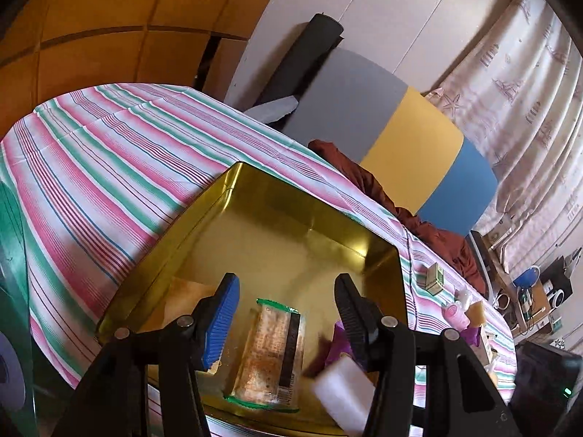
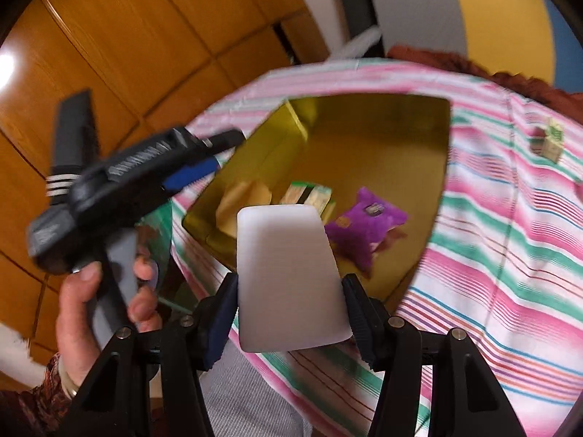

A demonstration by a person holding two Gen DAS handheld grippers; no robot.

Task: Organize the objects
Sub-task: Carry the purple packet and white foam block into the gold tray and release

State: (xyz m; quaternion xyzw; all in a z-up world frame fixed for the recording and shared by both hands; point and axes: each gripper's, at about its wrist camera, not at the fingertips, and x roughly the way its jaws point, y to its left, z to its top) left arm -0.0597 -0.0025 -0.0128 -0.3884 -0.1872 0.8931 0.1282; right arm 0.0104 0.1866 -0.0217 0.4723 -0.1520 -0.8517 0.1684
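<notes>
A gold metal tin [image 1: 204,215] [image 2: 433,167] lies open on the striped tablecloth. Inside it are a green-edged snack packet [image 1: 269,353] [image 2: 309,195], a purple packet [image 2: 364,229] [image 1: 337,346] and a yellowish packet [image 2: 244,200]. My left gripper [image 1: 288,313] is open and empty, hovering over the tin above the snack packet. My right gripper [image 2: 289,302] is shut on a white sponge block [image 2: 288,276], held above the tin's near edge. The block also shows in the left wrist view [image 1: 342,397].
On the striped tablecloth [image 1: 109,167] to the right of the tin sit a small green-and-tan box [image 1: 435,278] [image 2: 552,142], a pink item [image 1: 455,313] and other small packets. A brown cloth [image 1: 419,218] lies at the table's far edge.
</notes>
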